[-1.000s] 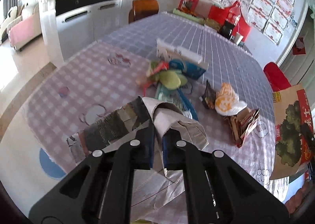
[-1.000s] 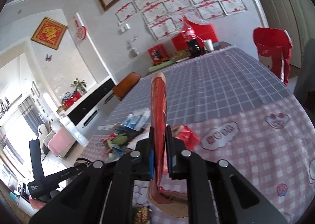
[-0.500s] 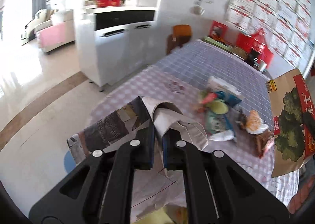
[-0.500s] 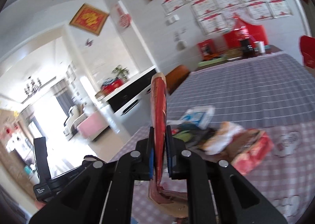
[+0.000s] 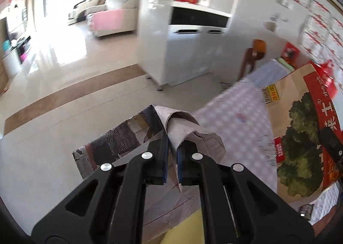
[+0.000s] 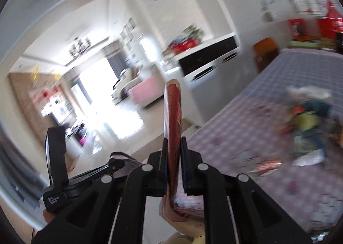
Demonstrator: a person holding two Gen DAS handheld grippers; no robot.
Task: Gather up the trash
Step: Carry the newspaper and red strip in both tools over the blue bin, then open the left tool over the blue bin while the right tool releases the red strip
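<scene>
My left gripper is shut on a crumpled sheet of printed newspaper, held out past the table's edge over the floor. To its right hangs a brown cardboard piece with a red band and a green tree print. In the right wrist view that cardboard piece stands edge-on, and my right gripper is shut on it. The left gripper shows low on the left there, with the paper in it. A blurred heap of wrappers lies on the checked tablecloth at the right.
The table with its pink and purple checked cloth fills the right side. Beyond it are a white cabinet, a wooden chair and a sofa with a pink cover. Pale tiled floor spreads to the left.
Both grippers have swung left, off the table toward the floor and living room. The wrapper heap has left the left wrist view and slid right in the right one. Both grips are unchanged.
</scene>
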